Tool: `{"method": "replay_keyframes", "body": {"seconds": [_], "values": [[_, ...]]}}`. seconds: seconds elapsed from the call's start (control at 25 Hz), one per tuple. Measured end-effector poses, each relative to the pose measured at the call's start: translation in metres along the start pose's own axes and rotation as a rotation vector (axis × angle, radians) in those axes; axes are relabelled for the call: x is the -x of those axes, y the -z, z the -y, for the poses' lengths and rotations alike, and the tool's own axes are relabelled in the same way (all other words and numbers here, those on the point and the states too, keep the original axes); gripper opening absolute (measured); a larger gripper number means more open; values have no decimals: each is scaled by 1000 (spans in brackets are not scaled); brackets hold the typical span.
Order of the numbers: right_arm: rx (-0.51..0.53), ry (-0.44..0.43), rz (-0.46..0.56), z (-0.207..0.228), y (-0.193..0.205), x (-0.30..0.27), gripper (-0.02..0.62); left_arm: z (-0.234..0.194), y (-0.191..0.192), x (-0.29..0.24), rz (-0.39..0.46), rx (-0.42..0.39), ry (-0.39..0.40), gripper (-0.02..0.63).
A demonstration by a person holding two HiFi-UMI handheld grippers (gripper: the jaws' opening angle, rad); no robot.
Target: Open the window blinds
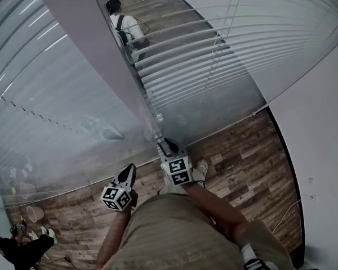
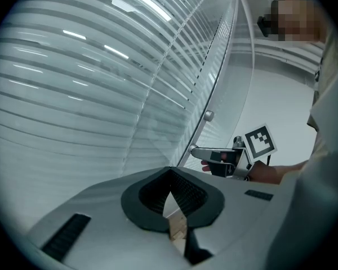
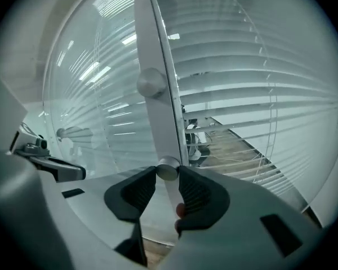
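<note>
Left gripper (image 2: 170, 180): pads pressed together, nothing between | right gripper (image 3: 168, 173): pads pinching round silver knob (image 3: 168, 166) on upright frame post (image 3: 149, 38) | blinds (image 3: 242, 66): slats behind glass.

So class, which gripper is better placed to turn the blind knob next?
Right. The right gripper grips the lower round knob on the window post; the left gripper is shut, holding nothing.
</note>
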State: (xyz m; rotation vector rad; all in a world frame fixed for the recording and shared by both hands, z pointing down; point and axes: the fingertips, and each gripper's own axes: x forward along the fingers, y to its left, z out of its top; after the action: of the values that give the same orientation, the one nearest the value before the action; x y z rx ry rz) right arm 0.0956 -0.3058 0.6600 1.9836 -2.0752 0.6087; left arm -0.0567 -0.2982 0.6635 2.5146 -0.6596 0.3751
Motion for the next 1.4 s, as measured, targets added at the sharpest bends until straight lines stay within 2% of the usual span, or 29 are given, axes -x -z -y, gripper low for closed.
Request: {"method": "replay_keyframes", "body": {"seconds": [0.08, 0.12, 0.24, 0.28, 0.44, 0.64, 0.72, 0.76, 0.8, 0.84, 0.88, 1.0, 1.08, 1.12, 1.2, 1.4], "values": [[-99, -31, 3, 2, 3, -1, 132, 1, 1, 1, 0, -1, 0, 14], [-201, -68, 3, 3, 5, -1, 132, 1, 1, 1, -1, -1, 1, 14], [-606, -209, -6, 8, 7, 1, 130, 7, 2, 1, -4, -2, 4, 14], [-705, -243, -7, 10, 7, 3, 129, 10, 3, 0, -3, -4, 6, 14], [-891, -330, -2, 14, 8, 11, 129, 24, 8, 1, 12, -5, 5, 14], [-1270, -540, 40, 15, 2, -3, 129, 17, -2, -9, 26, 22, -3, 14], [-1333, -591, 68, 17, 3, -1, 130, 21, -1, -12, 33, 32, -12, 14], [-1319, -593, 77, 17, 3, 1, 130, 25, 0, -12, 35, 31, -15, 14], [-1258, -573, 82, 16, 3, 4, 129, 29, 2, -11, 37, 30, -19, 14], [-1151, -534, 78, 15, 5, 8, 133, 34, 4, -10, 39, 31, -22, 14], [-1006, -478, 67, 14, 7, 13, 140, 39, 6, -8, 42, 34, -26, 14], [-487, -277, 31, 16, 8, 20, 166, 48, 7, -10, 45, 54, -47, 14], [-224, -198, 22, 18, 4, 18, 164, 51, 4, -16, 44, 64, -63, 14], [-152, -184, 19, 18, 2, 16, 164, 53, 2, -19, 44, 63, -70, 14], [-103, -177, 6, 19, 2, 11, 164, 56, -2, -21, 53, 57, -83, 14], [-120, -167, -27, 19, 6, 6, 156, 61, 0, -11, 77, 65, -122, 14]]}}
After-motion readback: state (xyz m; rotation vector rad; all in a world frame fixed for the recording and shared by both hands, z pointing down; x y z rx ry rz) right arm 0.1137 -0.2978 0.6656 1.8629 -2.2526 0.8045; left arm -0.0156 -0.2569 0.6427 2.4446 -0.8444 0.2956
